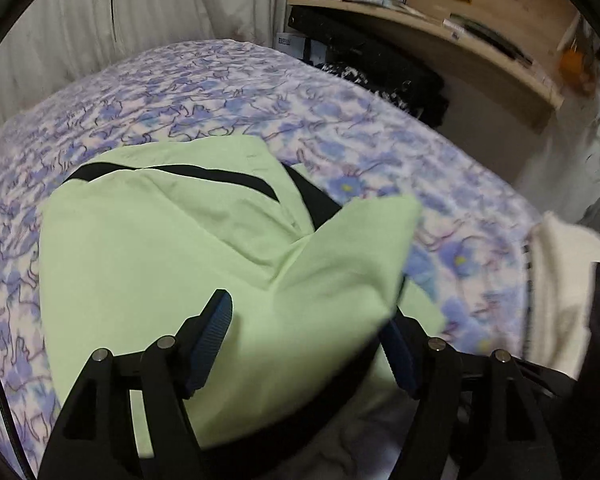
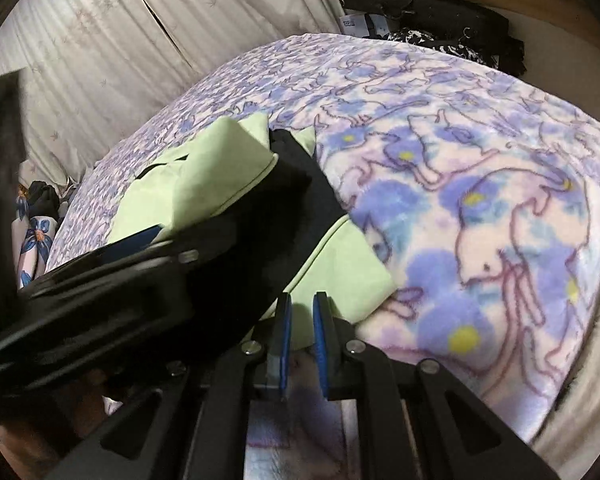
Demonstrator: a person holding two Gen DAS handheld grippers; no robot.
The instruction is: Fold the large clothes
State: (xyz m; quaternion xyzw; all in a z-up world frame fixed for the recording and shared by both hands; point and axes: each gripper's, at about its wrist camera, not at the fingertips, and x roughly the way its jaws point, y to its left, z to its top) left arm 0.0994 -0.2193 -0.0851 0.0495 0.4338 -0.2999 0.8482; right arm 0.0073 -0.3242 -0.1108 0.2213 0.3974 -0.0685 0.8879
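Note:
A light green garment (image 1: 148,264) with black stripes lies folded on the bed's blue flowered blanket (image 1: 228,92). My left gripper (image 1: 306,340) hovers over its near edge with the jaws wide apart. A raised green fold lies between the blue pads (image 1: 214,332) and drapes over the right one, but nothing is pinched. In the right wrist view the same garment (image 2: 220,168) shows a wide black band, and its near green corner (image 2: 352,276) runs down to my right gripper (image 2: 302,320). Those narrow jaws are shut on the corner's edge.
The left tool's blurred black frame (image 2: 100,292) crosses the right wrist view. Pale curtains (image 1: 160,4) hang behind the bed. A wooden shelf (image 1: 440,28) with boxes and dark bags (image 1: 380,64) stand at the far right. Cream cloth (image 1: 560,292) lies at the bed's right edge.

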